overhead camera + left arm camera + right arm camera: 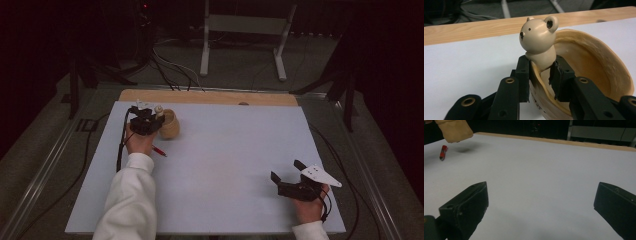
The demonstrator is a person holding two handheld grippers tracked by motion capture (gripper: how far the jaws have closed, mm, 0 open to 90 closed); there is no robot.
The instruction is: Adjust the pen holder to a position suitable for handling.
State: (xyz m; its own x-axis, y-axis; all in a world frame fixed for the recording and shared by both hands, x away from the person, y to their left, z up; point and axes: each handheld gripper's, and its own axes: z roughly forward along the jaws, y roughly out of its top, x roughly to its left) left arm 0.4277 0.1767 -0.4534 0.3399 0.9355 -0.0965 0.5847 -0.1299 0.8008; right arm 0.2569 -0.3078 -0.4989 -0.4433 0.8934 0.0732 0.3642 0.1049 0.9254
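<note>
The right gripper point(541, 205) has its two black jaws spread wide, rising from the bottom corners with bare white table point(544, 170) between them. Far beyond the left jaw, a small red pen point(443, 152) lies on the table, its dark tip pointing toward the gripper. Just above and to the right of the pen, a tan cup point(455, 130) hangs off the surface, a soft shadow on the table beneath it. Behind the cup and pen, the table's wooden edge point(574, 143) runs across, with darkness past it.
</note>
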